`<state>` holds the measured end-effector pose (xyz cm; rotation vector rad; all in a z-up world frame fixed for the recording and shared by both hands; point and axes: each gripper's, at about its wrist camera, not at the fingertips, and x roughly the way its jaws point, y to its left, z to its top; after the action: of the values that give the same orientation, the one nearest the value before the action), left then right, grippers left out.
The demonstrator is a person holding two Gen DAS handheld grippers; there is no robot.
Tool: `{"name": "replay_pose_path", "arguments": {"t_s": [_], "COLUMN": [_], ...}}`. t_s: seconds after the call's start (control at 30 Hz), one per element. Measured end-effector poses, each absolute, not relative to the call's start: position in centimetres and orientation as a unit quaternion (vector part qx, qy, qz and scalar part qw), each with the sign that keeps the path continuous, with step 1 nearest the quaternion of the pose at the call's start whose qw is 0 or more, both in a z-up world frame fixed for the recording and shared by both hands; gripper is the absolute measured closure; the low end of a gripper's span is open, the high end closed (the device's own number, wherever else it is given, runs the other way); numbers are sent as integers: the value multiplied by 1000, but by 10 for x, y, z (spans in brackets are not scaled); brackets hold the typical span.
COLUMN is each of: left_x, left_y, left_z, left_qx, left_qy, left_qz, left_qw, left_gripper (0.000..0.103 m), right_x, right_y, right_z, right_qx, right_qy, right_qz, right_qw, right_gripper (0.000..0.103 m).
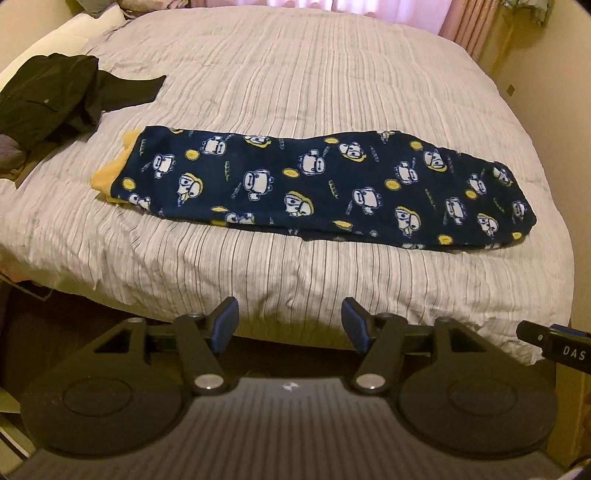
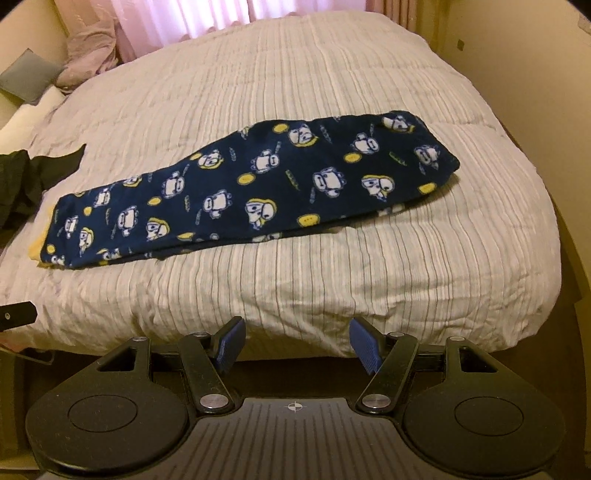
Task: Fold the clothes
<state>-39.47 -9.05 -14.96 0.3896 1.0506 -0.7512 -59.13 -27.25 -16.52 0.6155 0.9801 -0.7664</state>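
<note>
Left wrist view: bed (image 1: 332, 74) is seen w/ navy pyjama trousers (image 1: 317, 188) laid across its middle, folded lengthwise. Left claw (image 1: 290, 323) & right claw (image 2: 295, 345), both at bed's near edge, are released, nothing gripped. Thick fleece layers could be split if only the top one is pinched.

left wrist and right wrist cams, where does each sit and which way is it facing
Left wrist: sits on the left gripper at the foot of the bed, angled down across it at the navy cartoon-print pants and the black garment; its own open fingers and a tip of the right gripper show.
Right wrist: sits on the right gripper, facing the same way; its open fingers and a tip of the left gripper show.
Shared: bed, pants, black garment, pink curtains.
</note>
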Motion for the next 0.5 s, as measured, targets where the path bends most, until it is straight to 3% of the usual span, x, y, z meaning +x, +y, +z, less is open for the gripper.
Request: {"name": "replay_pose_path", "arguments": {"t_s": [0.33,0.5], "left_x": [-384,-347], "left_y": [-85,-65], "left_z": [-158,-176], "left_qx": [163,63], "left_qy": [505,524], "left_qz": [-330,-341], "left_qw": [781,778], "left_gripper": [43,43], "right_x": [-576,-563], "right_y": [-284,-289], "right_z": [-175,-188], "right_qx": [281,285], "right_qy": [468,480], "right_qz": [-332,-323], "right_qw": [769,764], "right_gripper": [37,37]}}
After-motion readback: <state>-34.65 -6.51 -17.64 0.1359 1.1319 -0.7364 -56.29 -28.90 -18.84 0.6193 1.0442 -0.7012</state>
